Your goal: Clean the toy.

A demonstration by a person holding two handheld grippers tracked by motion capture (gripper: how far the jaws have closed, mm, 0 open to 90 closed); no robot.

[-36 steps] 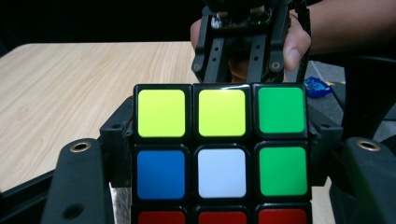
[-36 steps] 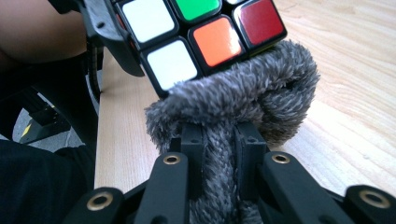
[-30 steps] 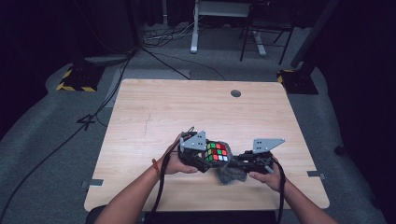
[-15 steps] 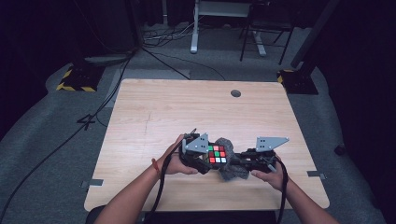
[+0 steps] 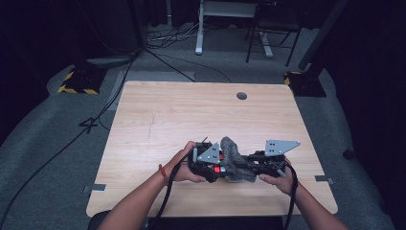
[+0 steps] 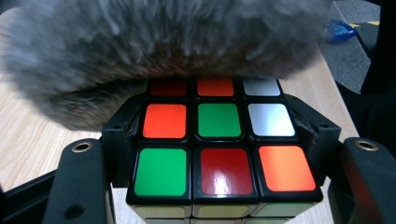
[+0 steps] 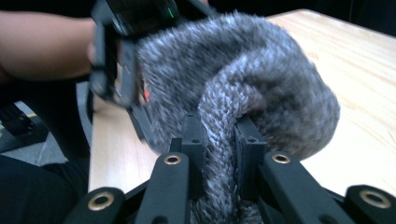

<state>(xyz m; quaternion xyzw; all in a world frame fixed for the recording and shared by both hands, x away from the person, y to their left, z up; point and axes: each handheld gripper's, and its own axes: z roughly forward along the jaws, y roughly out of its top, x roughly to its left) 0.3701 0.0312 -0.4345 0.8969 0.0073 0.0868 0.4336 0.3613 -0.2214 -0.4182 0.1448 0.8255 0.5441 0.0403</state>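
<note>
left tool [image 6: 219, 154]: its two black jaws are closed on the sides of the cube, one jaw on each side, and they hold it.
right tool [image 7: 219, 140]: its jaws are narrow and pinch a fold of the grey cloth between them.
cube [image 6: 219, 140]: a colour puzzle cube [image 5: 216, 165] between the jaws of the left tool; the face toward the camera shows green, dark red and orange in the near row, orange, green and white in the middle row, and red, orange and white in the far row, which is partly under the cloth.
cloth [image 7: 243, 88]: grey and fluffy, it lies over the far part of the cube and touches it; in the high view the cloth [image 5: 234, 160] is bunched between the two tools.
position: both tools, cube and cloth are together at the near edge of the surface [image 5: 191, 115], about in its middle.
left hand [image 5: 184, 163]: it holds the left tool [image 5: 215, 165] from the left side.
right hand [image 5: 277, 177]: it holds the right tool [image 5: 242, 165] from the right side.
surface: light wood, with a small round dark cap [image 5: 242, 96] near the far edge.
floor [image 5: 52, 143]: grey, with black cables [image 5: 95, 120] on it.
</note>
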